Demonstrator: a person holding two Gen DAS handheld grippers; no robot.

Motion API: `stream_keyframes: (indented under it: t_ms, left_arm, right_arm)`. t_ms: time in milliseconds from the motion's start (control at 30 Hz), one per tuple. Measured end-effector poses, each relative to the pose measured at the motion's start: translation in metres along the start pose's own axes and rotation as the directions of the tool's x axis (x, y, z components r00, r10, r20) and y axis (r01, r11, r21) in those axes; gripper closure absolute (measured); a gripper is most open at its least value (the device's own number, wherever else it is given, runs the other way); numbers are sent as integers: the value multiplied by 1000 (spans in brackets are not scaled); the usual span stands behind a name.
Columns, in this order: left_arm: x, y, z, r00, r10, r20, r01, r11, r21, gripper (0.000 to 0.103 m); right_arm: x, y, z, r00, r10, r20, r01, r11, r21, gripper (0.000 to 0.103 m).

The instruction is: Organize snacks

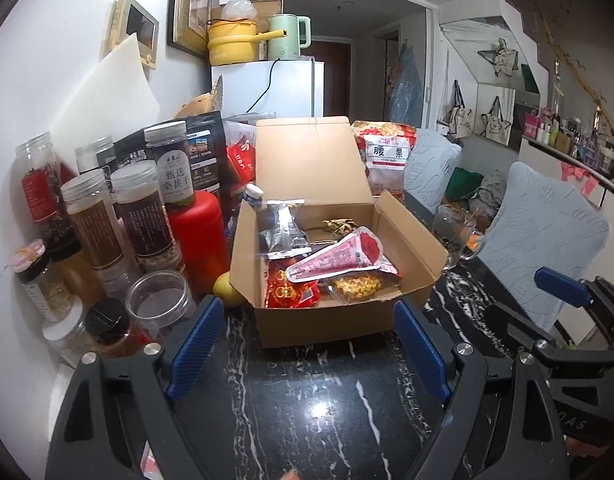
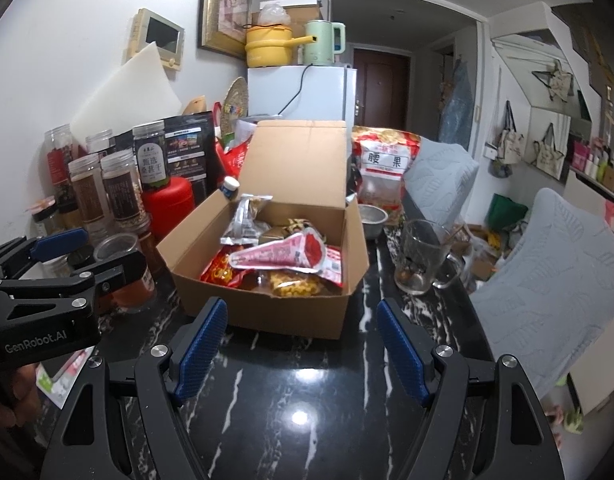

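Note:
An open cardboard box (image 1: 327,322) (image 2: 267,314) stands on the black marble table, its lid up. Inside lie several snack packs: a pink cone-shaped pack (image 1: 339,256) (image 2: 287,254) on top, a silver pack (image 1: 285,228) (image 2: 245,220), a red pack (image 1: 291,290) and a yellow snack bag (image 1: 359,286) (image 2: 293,290). My left gripper (image 1: 307,350) is open and empty just in front of the box. My right gripper (image 2: 303,354) is open and empty, also in front of the box; it shows at the right in the left wrist view (image 1: 563,294).
Several jars and a red canister (image 1: 195,236) (image 2: 169,204) crowd the table's left side. A large cashew bag (image 1: 385,158) (image 2: 383,164) stands behind the box. A glass mug (image 1: 455,236) (image 2: 423,256) and a metal bowl (image 2: 371,218) sit to the right. Grey-covered chairs (image 2: 547,280) flank the table's right edge.

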State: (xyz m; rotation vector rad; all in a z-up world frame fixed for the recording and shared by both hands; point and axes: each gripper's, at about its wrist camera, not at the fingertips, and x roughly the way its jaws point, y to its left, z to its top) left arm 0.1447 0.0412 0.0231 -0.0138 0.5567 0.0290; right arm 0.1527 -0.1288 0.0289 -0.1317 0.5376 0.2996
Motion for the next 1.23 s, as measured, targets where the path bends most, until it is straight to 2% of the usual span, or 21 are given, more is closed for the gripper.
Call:
stream_keyframes:
  t_ms: [1233]
  left_arm:
    - [15,-9,-9,999,25,-43,-24,1000,17,16]
  right_arm:
    - [16,1,-8,998,-27,-52,27,1000,-9,23]
